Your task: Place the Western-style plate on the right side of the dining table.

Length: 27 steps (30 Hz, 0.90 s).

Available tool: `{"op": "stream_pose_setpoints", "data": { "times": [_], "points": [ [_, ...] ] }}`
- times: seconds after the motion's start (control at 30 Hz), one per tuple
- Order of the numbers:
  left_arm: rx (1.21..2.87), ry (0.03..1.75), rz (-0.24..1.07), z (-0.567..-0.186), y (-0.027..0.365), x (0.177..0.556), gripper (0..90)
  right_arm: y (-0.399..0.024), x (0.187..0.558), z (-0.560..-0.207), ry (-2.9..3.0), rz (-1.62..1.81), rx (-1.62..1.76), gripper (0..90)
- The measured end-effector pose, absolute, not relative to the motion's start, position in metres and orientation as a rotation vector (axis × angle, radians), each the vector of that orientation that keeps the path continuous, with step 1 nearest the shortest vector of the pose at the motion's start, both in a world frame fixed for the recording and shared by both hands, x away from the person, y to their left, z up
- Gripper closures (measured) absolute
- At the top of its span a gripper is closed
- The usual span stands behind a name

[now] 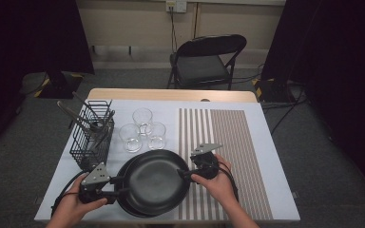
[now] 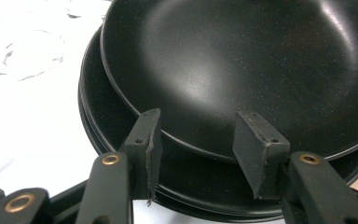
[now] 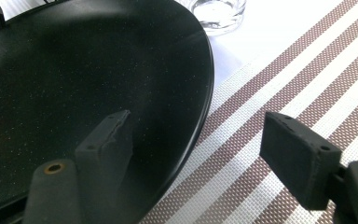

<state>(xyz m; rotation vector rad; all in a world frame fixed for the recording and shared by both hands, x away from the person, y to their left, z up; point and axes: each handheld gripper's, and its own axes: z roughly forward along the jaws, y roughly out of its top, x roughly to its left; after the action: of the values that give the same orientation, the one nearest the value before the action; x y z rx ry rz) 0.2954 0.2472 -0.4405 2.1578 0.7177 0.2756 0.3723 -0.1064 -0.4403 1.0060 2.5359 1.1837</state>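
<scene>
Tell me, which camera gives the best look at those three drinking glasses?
The high view: all three glasses stand whole there, clustered between the wire basket and the striped mat, behind the black plates. The right gripper view catches just one glass base at its top edge; the left gripper view gives only a washed-out blur.

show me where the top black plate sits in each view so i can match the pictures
High view: the top black plate lies low at centre, on the stack, between the two hand-held grippers.
Left gripper view: it spans the upper right, its near rim just beyond the jaws.
Right gripper view: it covers the left half, its rim running between the two jaws.
Shared landmark: a clear glass beside the plates.
</scene>
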Motion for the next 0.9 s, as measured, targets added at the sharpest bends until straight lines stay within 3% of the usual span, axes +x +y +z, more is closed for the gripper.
{"op": "stream_pose_setpoints", "data": {
  "times": [0.9],
  "points": [
    [2.177,0.724,0.27,-0.4387,0.2448,0.2971,53.2,-0.1081,0.3725,-0.4396,2.548,1.181,1.059,25.3]
  ]
}}
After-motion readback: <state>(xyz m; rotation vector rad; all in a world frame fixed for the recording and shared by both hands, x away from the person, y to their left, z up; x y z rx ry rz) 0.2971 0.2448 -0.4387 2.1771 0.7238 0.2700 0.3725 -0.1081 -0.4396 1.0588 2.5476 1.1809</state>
